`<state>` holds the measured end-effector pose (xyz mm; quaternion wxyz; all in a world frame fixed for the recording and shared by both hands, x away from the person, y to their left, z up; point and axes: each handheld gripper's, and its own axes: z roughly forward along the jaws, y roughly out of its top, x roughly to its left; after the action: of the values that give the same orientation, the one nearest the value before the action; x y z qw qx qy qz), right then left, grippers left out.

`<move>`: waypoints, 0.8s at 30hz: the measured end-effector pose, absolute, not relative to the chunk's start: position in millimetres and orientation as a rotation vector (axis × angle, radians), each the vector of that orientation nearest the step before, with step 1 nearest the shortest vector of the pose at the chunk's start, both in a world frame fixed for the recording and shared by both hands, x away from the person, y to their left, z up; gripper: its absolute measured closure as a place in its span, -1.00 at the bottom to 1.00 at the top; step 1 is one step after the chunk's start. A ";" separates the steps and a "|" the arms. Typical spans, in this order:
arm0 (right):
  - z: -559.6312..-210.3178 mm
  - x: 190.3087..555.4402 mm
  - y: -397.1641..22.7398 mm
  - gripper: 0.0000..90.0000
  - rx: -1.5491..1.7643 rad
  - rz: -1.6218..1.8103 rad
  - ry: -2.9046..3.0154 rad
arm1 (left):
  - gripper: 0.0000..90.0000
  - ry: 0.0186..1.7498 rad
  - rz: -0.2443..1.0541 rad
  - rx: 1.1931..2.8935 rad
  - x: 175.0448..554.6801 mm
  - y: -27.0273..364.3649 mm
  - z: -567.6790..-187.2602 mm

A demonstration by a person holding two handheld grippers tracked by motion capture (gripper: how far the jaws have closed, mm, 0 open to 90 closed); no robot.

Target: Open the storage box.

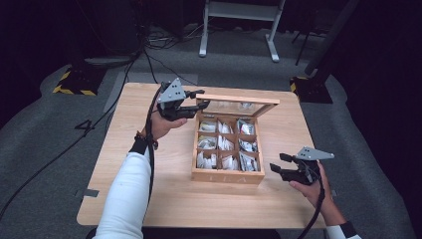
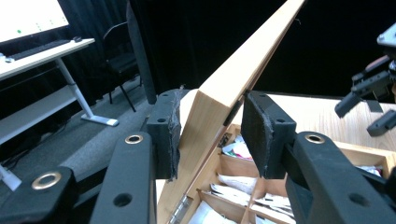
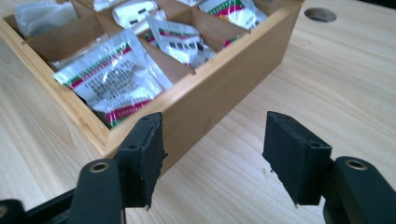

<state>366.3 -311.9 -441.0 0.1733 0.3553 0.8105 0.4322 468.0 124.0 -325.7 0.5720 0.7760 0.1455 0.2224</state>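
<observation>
The lid (image 1: 238, 103) of the wooden box (image 1: 228, 176) stands raised at the far side of the box, near the middle of the table (image 1: 164, 199). The left gripper (image 1: 191, 107) holds its left corner. In the high view the lid's long axis runs left to right across the table, along the far wall of the box, and it stands close to upright, with the glass pane facing the person.

The left gripper view gives what the high view cannot: the wooden edge of the lid (image 2: 233, 79) sits between the two black pads (image 2: 261, 135), which are narrow and closed on it, and the lid rises away as a slanted bar toward the top right. Below it some packets (image 2: 236, 184) lie in the compartments.

The right gripper (image 1: 282, 163) is by the near right corner of the box, low over the table. In the right gripper view its jaws stand wide with nothing between them; the left pad (image 3: 142, 154) is just in front of the box wall (image 3: 205, 105), and bare table shows in the gap. This view also shows the print on the packets (image 3: 114, 77), white with red and green stripes, one or more in each compartment. The high view alone shows nine compartments, three by three.
</observation>
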 end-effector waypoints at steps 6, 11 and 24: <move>-450.2 367.1 -318.2 -0.17 1.005 1.195 2.313 | 0.29 0.356 0.519 1.811 473.6 123.6 -323.2; -460.6 368.9 -323.5 -0.23 0.986 1.171 2.332 | 0.29 0.374 0.519 1.793 478.1 122.9 -322.3; -479.4 369.8 -336.9 -0.27 1.023 1.089 2.347 | 0.27 0.437 0.527 1.744 492.1 120.7 -320.2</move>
<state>369.8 -336.9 -479.4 0.1788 0.3618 0.8300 0.3850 492.1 120.7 -320.2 0.5923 0.7499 0.1881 0.2266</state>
